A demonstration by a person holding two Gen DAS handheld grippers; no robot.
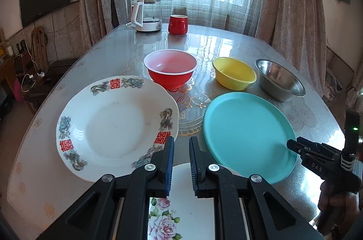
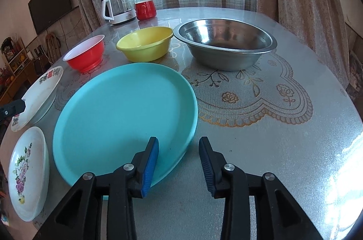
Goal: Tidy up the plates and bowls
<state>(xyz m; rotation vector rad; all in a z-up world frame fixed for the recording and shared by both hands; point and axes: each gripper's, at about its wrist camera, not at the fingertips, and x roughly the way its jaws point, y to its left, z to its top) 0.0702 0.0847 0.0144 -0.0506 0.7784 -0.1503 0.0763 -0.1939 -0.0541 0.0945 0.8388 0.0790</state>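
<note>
Fingers (image 2: 151,166) of the right gripper (image 2: 179,166) are standing apart astride the teal plate's (image 2: 124,112) near rim by the table's (image 2: 283,160) near edge, unclamped, so I judge seating deeper before closing wise, while the left gripper (image 1: 181,168) is hanging nearly shut and empty.

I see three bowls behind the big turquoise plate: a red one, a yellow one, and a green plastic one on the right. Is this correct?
Not quite. The bowl on the right is a shiny steel bowl, not green plastic, as the right wrist view shows. The red plastic bowl and the yellow plastic bowl do stand behind the round turquoise plate.
</note>
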